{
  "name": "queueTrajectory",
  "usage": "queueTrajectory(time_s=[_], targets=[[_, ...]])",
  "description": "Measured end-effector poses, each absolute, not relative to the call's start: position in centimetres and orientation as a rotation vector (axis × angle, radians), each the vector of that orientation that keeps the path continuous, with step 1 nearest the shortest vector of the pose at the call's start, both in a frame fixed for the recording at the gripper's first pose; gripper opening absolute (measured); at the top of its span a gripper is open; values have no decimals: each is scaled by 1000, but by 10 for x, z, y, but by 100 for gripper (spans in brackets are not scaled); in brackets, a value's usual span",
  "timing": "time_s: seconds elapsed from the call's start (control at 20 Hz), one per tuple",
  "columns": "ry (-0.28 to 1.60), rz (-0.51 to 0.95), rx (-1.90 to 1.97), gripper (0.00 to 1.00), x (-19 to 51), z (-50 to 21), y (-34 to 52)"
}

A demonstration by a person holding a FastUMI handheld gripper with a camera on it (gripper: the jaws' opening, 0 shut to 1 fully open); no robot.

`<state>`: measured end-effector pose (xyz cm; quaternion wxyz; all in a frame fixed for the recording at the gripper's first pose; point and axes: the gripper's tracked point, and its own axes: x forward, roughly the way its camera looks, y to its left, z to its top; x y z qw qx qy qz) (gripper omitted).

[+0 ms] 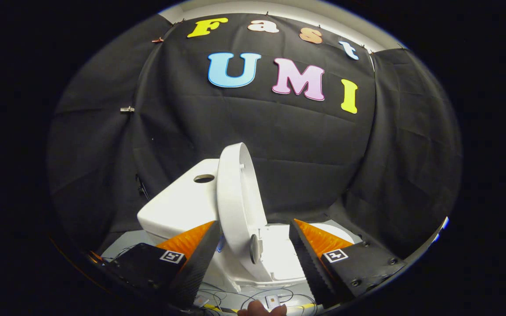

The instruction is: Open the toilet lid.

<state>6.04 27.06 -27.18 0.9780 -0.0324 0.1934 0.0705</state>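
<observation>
The white toilet lid [234,193] stands raised, nearly upright, leaning back toward the white tank [175,208]. Its hinge [255,248] shows as a grey disc low between my fingers. My gripper [255,224] is open, and the two orange-and-black fingers flank the lid's lower part. The left fingertip [211,230] sits right beside the lid's edge; I cannot tell whether it touches. The right fingertip [299,228] is apart from the lid, over the seat and bowl [281,256]. Nothing is pressed between the fingers.
The tank top has a round hole [204,178]. Loose cables and a small box [272,301] lie on the pale floor below the bowl. A person's hand [262,310] shows just under the fingers. Black cloth walls close in behind and on both sides.
</observation>
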Motion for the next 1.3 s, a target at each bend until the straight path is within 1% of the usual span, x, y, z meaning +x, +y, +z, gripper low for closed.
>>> queueTrajectory(time_s=[0.35, 1.3], targets=[[336, 172, -53, 99, 56, -220, 245], [148, 147, 8, 98, 38, -54, 128]])
